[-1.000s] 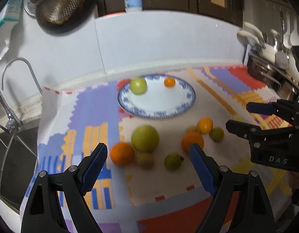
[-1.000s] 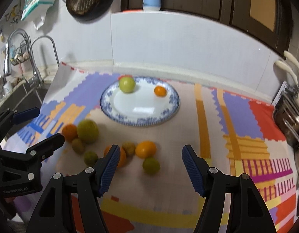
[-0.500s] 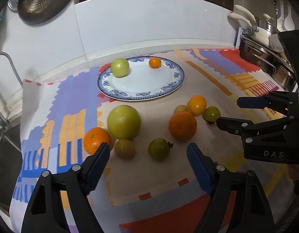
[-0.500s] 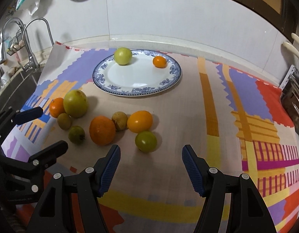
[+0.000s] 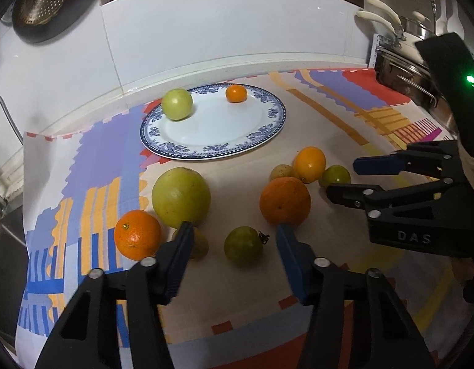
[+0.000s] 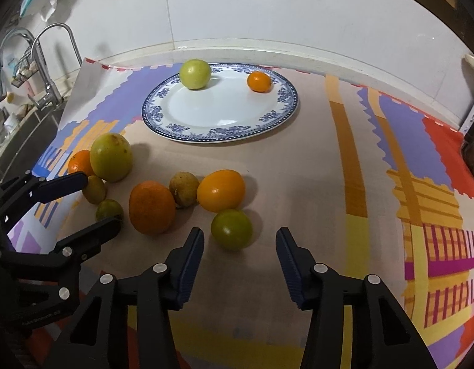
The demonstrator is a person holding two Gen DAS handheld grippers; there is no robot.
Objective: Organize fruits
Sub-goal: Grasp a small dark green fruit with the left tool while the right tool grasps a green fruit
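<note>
A blue-rimmed white plate [image 5: 267, 136] [image 6: 231, 136] holds a green apple [image 5: 177, 104] [image 6: 195, 73] and a small orange [image 5: 236, 93] [image 6: 259, 81]. Several loose fruits lie on the mat in front of it. My left gripper [image 5: 234, 240] is open, low over a small green fruit [image 5: 243, 247] that sits just ahead, between its fingers. My right gripper [image 6: 238, 244] is open around another small green fruit [image 6: 231, 229]. Each gripper shows in the other's view, the right one [image 5: 344, 181] and the left one [image 6: 95, 203].
A big green fruit [image 5: 181, 197], two oranges [image 5: 137, 234] [image 5: 285, 201], a yellow-orange fruit [image 5: 309, 164] and small brownish fruits [image 6: 184, 189] lie on the colourful mat [image 6: 344, 141]. A sink with taps [image 6: 43, 70] is left. Pots [image 5: 406, 70] stand right.
Both grippers have come down and forward toward the loose fruits. Each now has a small green fruit between its open fingers. No fruit has moved.
</note>
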